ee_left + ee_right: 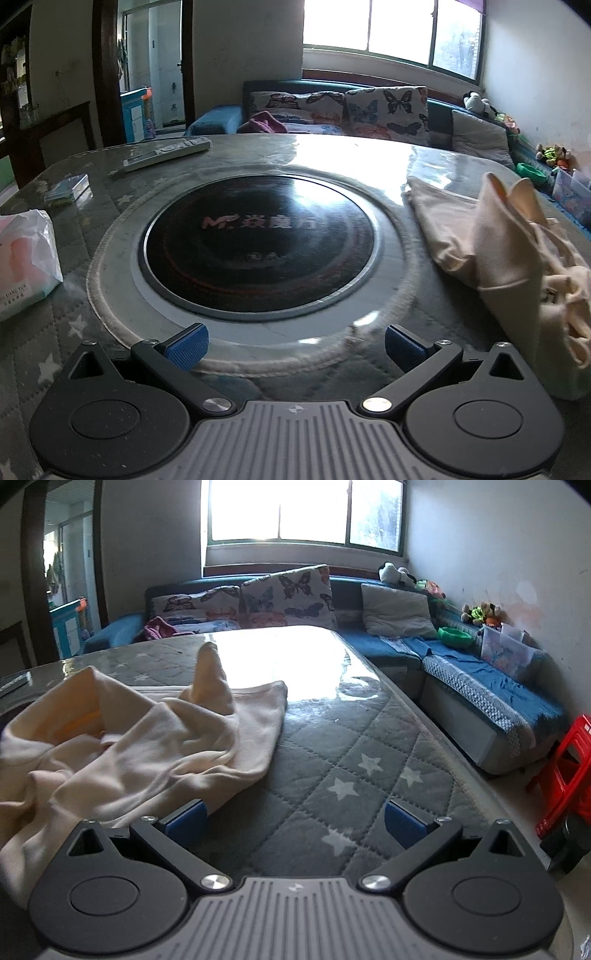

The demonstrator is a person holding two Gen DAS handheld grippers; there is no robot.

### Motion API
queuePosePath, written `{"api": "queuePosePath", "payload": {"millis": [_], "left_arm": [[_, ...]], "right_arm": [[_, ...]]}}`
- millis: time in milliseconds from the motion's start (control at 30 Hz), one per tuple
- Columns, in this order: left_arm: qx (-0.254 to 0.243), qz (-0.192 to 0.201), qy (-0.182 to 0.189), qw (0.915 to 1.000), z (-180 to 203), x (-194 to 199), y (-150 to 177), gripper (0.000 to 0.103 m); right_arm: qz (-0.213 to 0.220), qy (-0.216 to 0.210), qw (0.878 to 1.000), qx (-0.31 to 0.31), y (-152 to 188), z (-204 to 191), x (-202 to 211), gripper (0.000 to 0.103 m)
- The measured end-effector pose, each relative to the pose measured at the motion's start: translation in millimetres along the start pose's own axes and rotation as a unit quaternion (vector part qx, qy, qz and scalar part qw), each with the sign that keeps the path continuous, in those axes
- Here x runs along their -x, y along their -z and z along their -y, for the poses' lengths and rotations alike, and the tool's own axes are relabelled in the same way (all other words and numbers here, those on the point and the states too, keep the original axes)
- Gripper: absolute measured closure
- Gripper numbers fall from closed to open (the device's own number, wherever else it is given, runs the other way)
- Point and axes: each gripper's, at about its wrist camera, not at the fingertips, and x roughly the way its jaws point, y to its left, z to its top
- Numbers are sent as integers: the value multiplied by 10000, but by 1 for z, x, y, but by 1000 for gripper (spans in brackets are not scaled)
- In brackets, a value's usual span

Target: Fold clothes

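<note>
Both hand-held grippers are spread to their full width and grip nothing. Left gripper point(296, 347) hangs tilted down over the table point(258, 155), its blue pads apart above the ring surrounding the round black cooktop point(258, 243) set into the table's middle. Along the left edge lie a tissue pack point(26, 258) and a small card box point(68, 188); a remote control point(168, 153) rests toward the far left corner. Cream garment point(509, 258) sits on the right part of the table, beside the cooktop and clear of this gripper's pads. Right gripper point(295, 821) is poised over the quilted star-patterned cover near the table's right edge; the cream garment point(147, 746) lies to its left in a rumpled heap with one point of cloth standing up, and a loose hem reaches the left pad point(186, 821), though contact cannot be confirmed. Beyond the table stand a blue sofa point(480, 672) and a red stool point(569, 768). Assessment: folding has not visibly begun. No crease is squared, no edge aligned. Remaining work appears to be grasping the garment, spreading it flat, and making every fold.
</note>
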Motion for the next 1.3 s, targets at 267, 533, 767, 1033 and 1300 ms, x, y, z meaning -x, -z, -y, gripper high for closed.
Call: {"api": "queuePosePath", "payload": {"millis": [267, 533, 767, 1033, 1300], "left_arm": [[25, -30, 244, 9997, 21, 18, 4, 0], [-29, -134, 413, 9991, 35, 28, 10, 0], [-186, -181, 456, 9986, 46, 33, 12, 0], [-348, -220, 472, 9980, 57, 36, 12, 0], [-483, -203, 517, 9973, 67, 38, 9, 0]], "right_arm": [[47, -34, 9999, 161, 16, -13, 25, 0], [16, -391, 9992, 64, 31, -27, 45, 0], [2, -586, 9980, 218, 42, -46, 54, 0], [7, -720, 9967, 379, 45, -57, 59, 0], [-13, -827, 9955, 457, 45, -64, 61, 0]]}}
